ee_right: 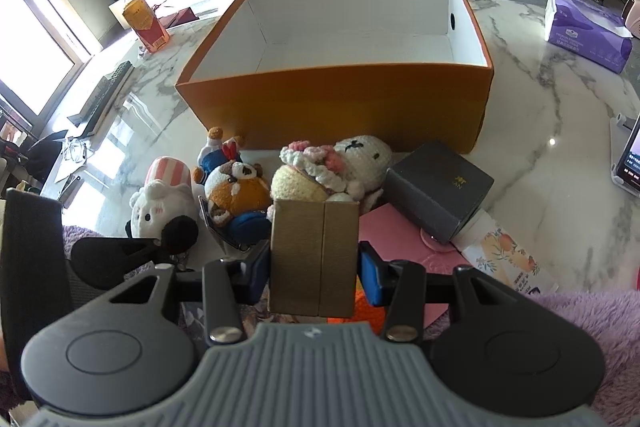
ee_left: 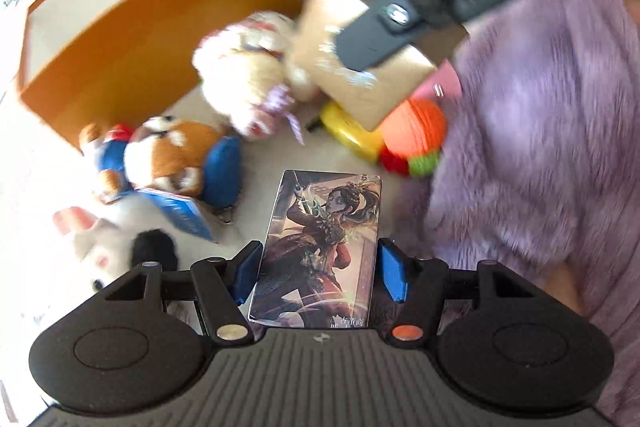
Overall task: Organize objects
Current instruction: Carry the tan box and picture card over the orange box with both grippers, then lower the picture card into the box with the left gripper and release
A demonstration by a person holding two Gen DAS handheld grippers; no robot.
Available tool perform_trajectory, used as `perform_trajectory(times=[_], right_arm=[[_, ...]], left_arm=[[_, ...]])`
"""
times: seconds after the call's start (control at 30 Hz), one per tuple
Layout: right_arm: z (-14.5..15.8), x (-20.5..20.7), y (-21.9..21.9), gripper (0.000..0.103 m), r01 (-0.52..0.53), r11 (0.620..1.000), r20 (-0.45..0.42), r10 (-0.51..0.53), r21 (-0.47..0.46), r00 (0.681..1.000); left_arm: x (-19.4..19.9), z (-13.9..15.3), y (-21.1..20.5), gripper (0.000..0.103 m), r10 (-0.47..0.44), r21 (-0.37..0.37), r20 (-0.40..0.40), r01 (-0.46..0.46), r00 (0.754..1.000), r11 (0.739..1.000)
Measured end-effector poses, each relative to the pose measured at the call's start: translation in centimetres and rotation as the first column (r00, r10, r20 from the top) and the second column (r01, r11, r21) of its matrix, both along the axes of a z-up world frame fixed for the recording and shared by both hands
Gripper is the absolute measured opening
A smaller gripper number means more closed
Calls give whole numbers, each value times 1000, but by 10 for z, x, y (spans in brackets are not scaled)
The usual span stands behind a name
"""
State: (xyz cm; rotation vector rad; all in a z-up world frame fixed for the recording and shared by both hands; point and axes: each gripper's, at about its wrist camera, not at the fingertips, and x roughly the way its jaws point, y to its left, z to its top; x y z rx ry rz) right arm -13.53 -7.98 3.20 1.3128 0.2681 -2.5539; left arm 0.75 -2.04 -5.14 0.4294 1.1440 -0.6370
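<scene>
Toys lie in a row on the marble table, in front of my big orange box, which stands open with a white inside. Going left to right in my right view: a white bunny with a striped hat, a brown dog plush in blue, then a cream crochet doll with pink flowers, a grey box resting on a pink sheet, and a printed tube beside it. My left claw grips a picture card across its width, both blue pads against its long edges, held just above the table near the dog plush. My right claw is clamped on a small brown carton, held upright in front of the doll. In my left view, which is blurred, an orange crochet ball and something yellow sit under that carton, next to my purple fuzzy sleeve
</scene>
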Motion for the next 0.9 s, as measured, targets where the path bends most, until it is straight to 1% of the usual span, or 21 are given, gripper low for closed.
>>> perform_trajectory(times=[0.1, 0.2, 0.27, 0.33, 0.37, 0.5, 0.57, 0.6, 0.63, 0.67, 0.77, 0.83, 0.9], right_arm=[[9, -4, -2, 48, -1, 1000, -26, 2, 7, 1000], [21, -10, -6, 48, -7, 1000, -58, 8, 13, 998], [31, -14, -9, 48, -15, 1000, -85, 16, 11, 996], [43, -19, -13, 48, -24, 1000, -117, 24, 5, 993], [50, -23, -15, 48, -30, 1000, -136, 30, 1, 990], [73, -41, -23, 48, -34, 999, -205, 31, -11, 978], [79, -55, -25, 48, -22, 1000, -221, 16, -22, 975], [81, -62, -25, 48, -14, 999, -220, 7, -31, 975], [81, -70, -25, 48, -6, 999, -215, -3, -39, 977], [80, -78, -24, 48, 3, 999, -208, -12, -45, 978], [71, -106, -20, 48, 51, 998, -166, -58, -46, 984], [63, -123, -16, 48, 81, 995, -130, -88, -54, 988], [58, -137, -14, 48, 92, 993, -110, -100, -71, 989]], left_arm=[[-5, 23, 16, 71, 67, -72, -1, -67, 998, 995], [-10, 52, 29, 71, 119, -134, 17, -115, 993, 984], [1, 78, 35, 71, 167, -179, 35, -158, 985, 971], [8, 100, 33, 71, 202, -214, 62, -184, 978, 959], [35, 117, 29, 71, 220, -227, 76, -198, 973, 954], [71, 152, 30, 71, 298, -278, 107, -260, 948, 925], [88, 157, 32, 71, 332, -287, 113, -289, 936, 913], [101, 151, 33, 71, 349, -283, 114, -306, 930, 909], [128, 138, 40, 71, 355, -274, 112, -315, 928, 909], [139, 132, 39, 71, 364, -263, 104, -327, 926, 908], [164, 116, 41, 71, 393, -226, 69, -369, 917, 901], [174, 113, 47, 71, 407, -203, 45, -390, 913, 898], [192, 100, 39, 71, 422, -174, 29, -412, 906, 895]])
